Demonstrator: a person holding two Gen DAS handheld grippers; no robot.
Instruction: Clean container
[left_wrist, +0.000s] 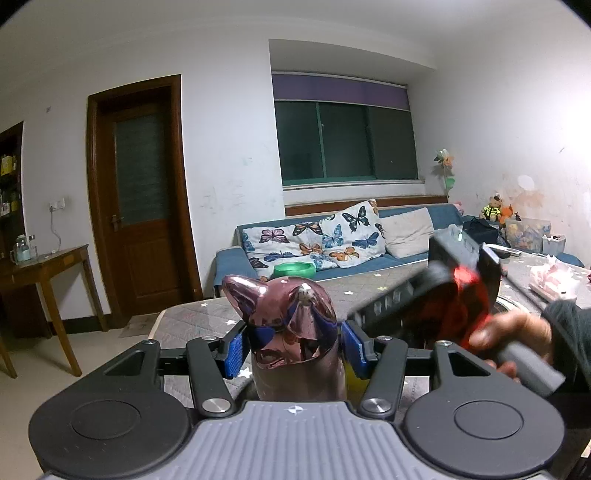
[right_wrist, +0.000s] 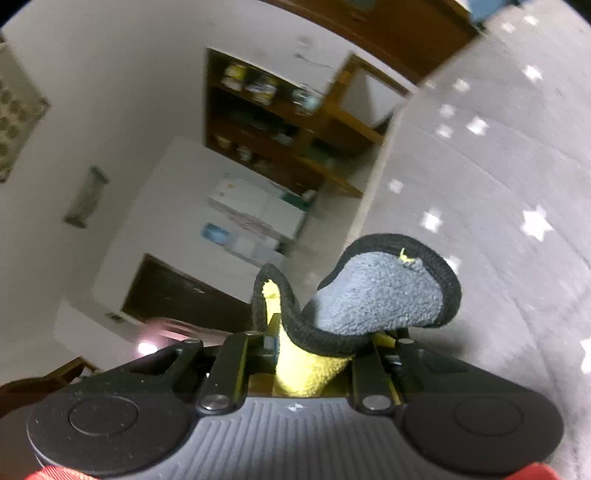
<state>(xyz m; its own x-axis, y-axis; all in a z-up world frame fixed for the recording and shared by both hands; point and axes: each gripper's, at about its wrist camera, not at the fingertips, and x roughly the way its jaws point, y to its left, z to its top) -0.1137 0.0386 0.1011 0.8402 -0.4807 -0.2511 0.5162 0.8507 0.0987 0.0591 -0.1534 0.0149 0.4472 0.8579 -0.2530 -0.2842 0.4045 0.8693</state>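
Observation:
In the left wrist view, my left gripper (left_wrist: 293, 345) is shut on a shiny pink container with cat-ear shapes (left_wrist: 291, 325), its blue pads (left_wrist: 236, 350) pressed on both sides. The right gripper's body (left_wrist: 454, 291), blurred, hovers to the right of the container with the person's hand (left_wrist: 513, 332) on it. In the right wrist view, my right gripper (right_wrist: 314, 343) is shut on a cleaning cloth (right_wrist: 380, 299), grey on one face, yellow on the other, with a black hem. The cloth flops over the fingers. The container does not show in this view.
A table with a grey star-patterned cover (left_wrist: 207, 317) lies below. A blue sofa with butterfly cushions (left_wrist: 321, 240) and a green bowl (left_wrist: 293, 269) stand behind. Tissues and clutter (left_wrist: 554, 277) sit at the right. A wooden side table (left_wrist: 48, 266) and door (left_wrist: 140, 199) are at the left.

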